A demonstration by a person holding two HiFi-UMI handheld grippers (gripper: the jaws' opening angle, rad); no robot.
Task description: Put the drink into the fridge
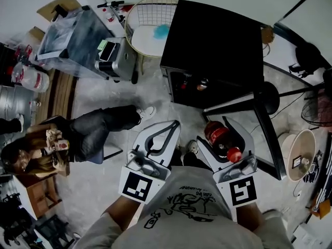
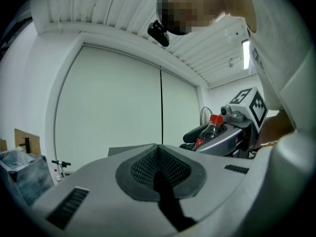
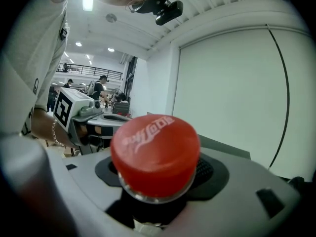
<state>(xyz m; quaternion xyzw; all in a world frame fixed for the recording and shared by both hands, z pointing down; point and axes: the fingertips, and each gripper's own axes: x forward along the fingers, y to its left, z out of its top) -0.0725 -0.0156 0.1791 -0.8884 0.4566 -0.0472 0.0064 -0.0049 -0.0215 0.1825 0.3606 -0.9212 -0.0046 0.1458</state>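
Head view: the right gripper (image 1: pixel 219 127) hugs the drink bottle (image 1: pixel 220 139) tight so it cannot drop. It points the bottle at the black fridge (image 1: pixel 218 40), which looks open.

Left gripper view: the left gripper (image 2: pixel 159 169) is pinched closed on nothing and held level, maybe ready to help.

Right gripper view: the red cap (image 3: pixel 155 154) sits between the jaws, and the gripper tips a little down.

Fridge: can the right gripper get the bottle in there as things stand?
Probably yes. The fridge looks open, its door swung aside, and the right gripper, shut on the cola bottle, sits just before the opening with only floor between.
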